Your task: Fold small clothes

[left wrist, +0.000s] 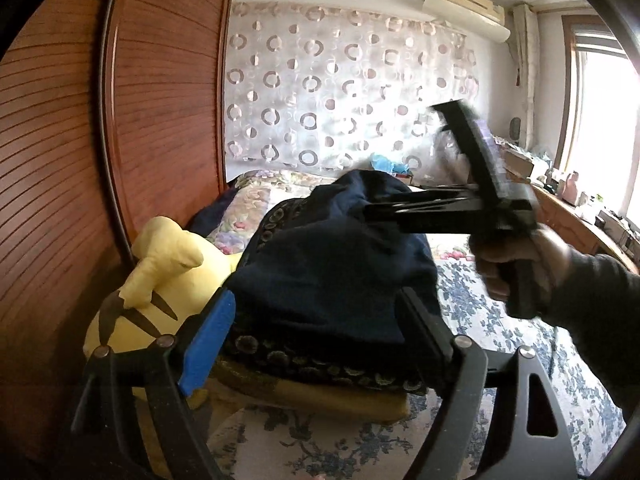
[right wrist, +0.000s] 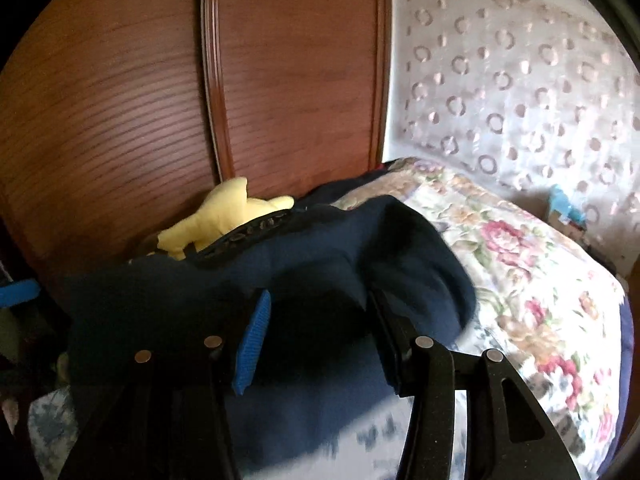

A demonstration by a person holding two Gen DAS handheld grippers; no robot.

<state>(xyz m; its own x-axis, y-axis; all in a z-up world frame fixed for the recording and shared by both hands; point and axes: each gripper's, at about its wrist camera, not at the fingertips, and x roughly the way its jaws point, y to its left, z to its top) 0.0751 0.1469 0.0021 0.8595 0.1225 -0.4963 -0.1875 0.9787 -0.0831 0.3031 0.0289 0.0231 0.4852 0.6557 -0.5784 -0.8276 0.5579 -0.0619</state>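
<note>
The navy garment sits bunched at the centre of the left wrist frame, on a pile with a ring-patterned dark fabric beneath it, on the bed. The left gripper is spread, fingers either side of the cloth. The right gripper, blurred at centre right and held by a hand, seems to pinch the garment's upper edge, though its own view shows the fingers apart around the cloth. A yellow plush toy lies at lower left by the wooden wardrobe
</note>
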